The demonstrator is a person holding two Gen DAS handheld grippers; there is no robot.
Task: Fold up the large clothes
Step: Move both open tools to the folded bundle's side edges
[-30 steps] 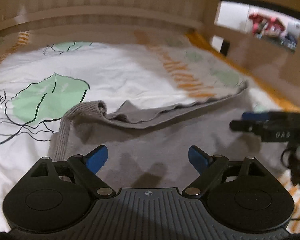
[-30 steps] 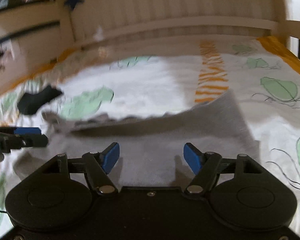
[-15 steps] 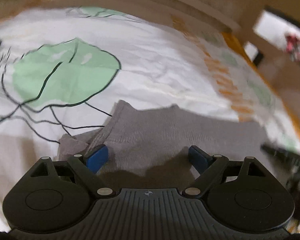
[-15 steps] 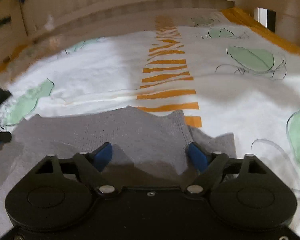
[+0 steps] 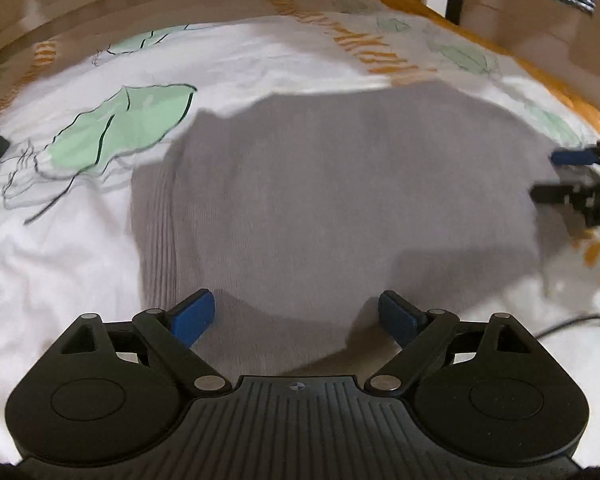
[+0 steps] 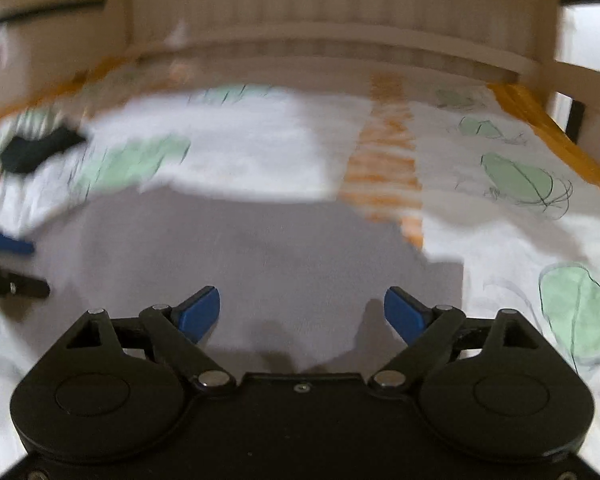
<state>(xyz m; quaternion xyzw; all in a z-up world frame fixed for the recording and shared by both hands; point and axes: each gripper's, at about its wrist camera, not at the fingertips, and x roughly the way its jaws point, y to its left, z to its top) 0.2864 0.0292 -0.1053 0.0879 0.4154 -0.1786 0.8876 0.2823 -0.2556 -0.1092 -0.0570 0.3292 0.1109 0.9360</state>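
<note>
A grey knit garment (image 5: 340, 200) lies flat on the bed, folded into a broad block with a ribbed band along its left side. It also shows in the right wrist view (image 6: 240, 260). My left gripper (image 5: 296, 314) is open and empty, just above the garment's near edge. My right gripper (image 6: 302, 312) is open and empty over the garment's near right part. Each gripper shows at the edge of the other's view, the right one (image 5: 576, 178) and the left one (image 6: 8, 264), both open.
The bed sheet (image 5: 60, 260) is white with green leaf prints and orange stripes. A dark cloth (image 6: 36, 148) lies at the far left of the bed. A wooden bed frame (image 6: 340, 44) runs along the back and right side. A thin cable (image 5: 572, 322) trails at the right.
Both grippers have drawn back and risen from the garment's far edge. The garment now lies folded flat where half a second ago its edge sat between the open fingers.
</note>
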